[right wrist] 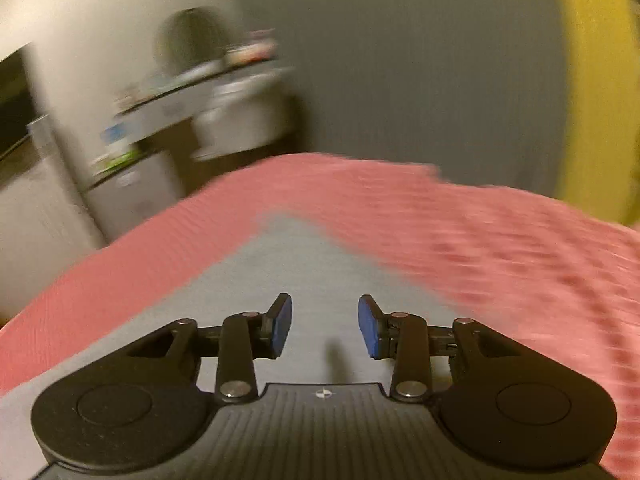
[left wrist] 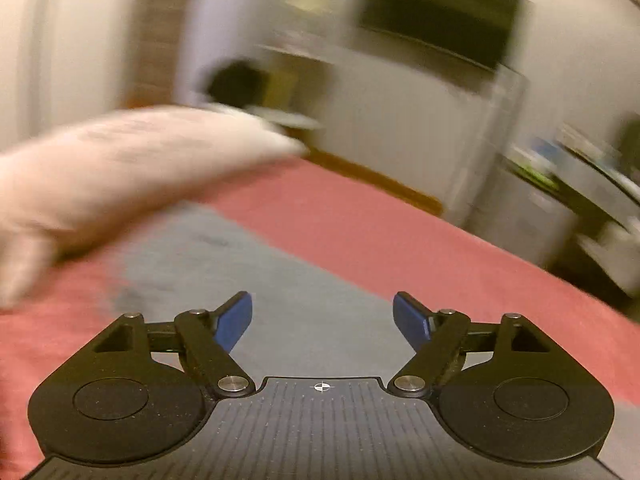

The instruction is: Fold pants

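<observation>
Grey pants (left wrist: 248, 272) lie flat on a red bedcover (left wrist: 400, 240). In the left wrist view they stretch away from under my left gripper (left wrist: 322, 320), which is open and empty just above the cloth. In the right wrist view the grey pants (right wrist: 296, 272) run forward as a long narrow strip on the red bedcover (right wrist: 500, 248). My right gripper (right wrist: 325, 326) is open and empty above the strip. Both views are blurred by motion.
A white pillow (left wrist: 132, 160) lies on the bed at the left. Beyond the bed's far edge stand white cabinets (left wrist: 404, 120), a cluttered shelf (right wrist: 192, 88) and a grey wall (right wrist: 420, 64). A yellow shape (right wrist: 592, 92) is at the right.
</observation>
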{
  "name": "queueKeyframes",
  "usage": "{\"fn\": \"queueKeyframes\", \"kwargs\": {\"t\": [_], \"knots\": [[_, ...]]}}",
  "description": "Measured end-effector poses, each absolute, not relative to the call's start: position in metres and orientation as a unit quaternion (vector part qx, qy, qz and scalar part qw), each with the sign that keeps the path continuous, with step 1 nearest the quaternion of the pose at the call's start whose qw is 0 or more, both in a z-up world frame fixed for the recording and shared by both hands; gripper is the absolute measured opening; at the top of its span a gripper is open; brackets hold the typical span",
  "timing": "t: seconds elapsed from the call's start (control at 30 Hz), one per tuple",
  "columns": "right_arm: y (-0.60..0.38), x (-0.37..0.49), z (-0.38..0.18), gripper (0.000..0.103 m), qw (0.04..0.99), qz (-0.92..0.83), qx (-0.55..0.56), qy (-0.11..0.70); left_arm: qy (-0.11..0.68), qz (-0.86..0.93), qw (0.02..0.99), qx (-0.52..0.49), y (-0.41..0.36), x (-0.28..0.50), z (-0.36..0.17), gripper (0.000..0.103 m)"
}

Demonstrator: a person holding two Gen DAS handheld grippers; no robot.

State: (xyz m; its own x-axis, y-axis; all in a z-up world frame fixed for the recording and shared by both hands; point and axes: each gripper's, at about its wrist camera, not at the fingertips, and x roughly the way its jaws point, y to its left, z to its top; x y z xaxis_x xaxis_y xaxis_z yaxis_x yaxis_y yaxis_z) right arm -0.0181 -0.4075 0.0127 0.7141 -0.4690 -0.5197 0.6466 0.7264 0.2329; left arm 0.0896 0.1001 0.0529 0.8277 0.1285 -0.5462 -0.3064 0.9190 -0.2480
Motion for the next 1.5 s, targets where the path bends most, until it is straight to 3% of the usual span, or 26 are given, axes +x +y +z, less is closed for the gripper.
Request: {"fn": "queueKeyframes", "kwargs": {"t": [0.17,0.3,0.37,0.4,0.53,0.63,0.8,0.83,0.87,0.93,1.0,1.1,1.17,1.5], "knots": [[-0.283,0.080,-0.007,0.060,0.953,-0.083,0.080,0.281,0.343,0.019,0.929,-0.134,0.006,0.147,0.015,0.083],[-0.231,0.114,-0.035,0.072,0.949,-0.020,-0.009,0.313,0.366,-0.016,0.929,-0.059,-0.024,0.165,-0.014,0.086],[-0.237,0.113,-0.045,0.093,0.948,-0.028,-0.030,0.314,0.372,-0.010,0.928,0.010,-0.031,0.160,-0.030,0.093],[-0.251,0.108,-0.046,0.096,0.948,-0.043,-0.022,0.314,0.362,-0.009,0.931,0.035,-0.028,0.151,-0.037,0.099],[-0.317,0.074,-0.044,0.097,0.935,-0.132,0.061,0.322,0.342,-0.017,0.938,0.050,0.000,0.136,-0.040,0.099],[-0.386,0.016,-0.037,0.088,0.904,-0.257,0.116,0.321,0.362,0.039,0.931,-0.012,0.029,0.124,-0.034,0.098],[-0.463,-0.130,-0.021,0.086,0.848,-0.345,0.349,0.199,0.372,0.086,0.915,-0.128,0.061,0.110,-0.028,0.098],[-0.472,-0.153,-0.025,0.081,0.832,-0.353,0.388,0.179,0.379,0.095,0.911,-0.133,0.064,0.109,-0.028,0.098],[-0.479,-0.172,-0.030,0.067,0.819,-0.352,0.424,0.161,0.382,0.099,0.909,-0.136,0.067,0.105,-0.029,0.098],[-0.488,-0.193,-0.045,0.052,0.794,-0.329,0.492,0.136,0.382,0.104,0.908,-0.139,0.060,0.096,-0.027,0.098],[-0.492,-0.193,-0.055,0.043,0.783,-0.294,0.535,0.118,0.388,0.107,0.903,-0.151,0.061,0.094,-0.027,0.098],[-0.488,-0.176,-0.058,0.036,0.782,-0.285,0.542,0.117,0.393,0.123,0.888,-0.203,0.072,0.089,-0.027,0.098],[-0.491,-0.165,-0.061,0.024,0.775,-0.277,0.557,0.108,0.387,0.127,0.879,-0.249,0.085,0.082,-0.027,0.097],[-0.490,-0.149,-0.045,0.022,0.805,-0.263,0.517,0.122,0.379,0.137,0.844,-0.354,0.123,0.057,-0.025,0.085]]}}
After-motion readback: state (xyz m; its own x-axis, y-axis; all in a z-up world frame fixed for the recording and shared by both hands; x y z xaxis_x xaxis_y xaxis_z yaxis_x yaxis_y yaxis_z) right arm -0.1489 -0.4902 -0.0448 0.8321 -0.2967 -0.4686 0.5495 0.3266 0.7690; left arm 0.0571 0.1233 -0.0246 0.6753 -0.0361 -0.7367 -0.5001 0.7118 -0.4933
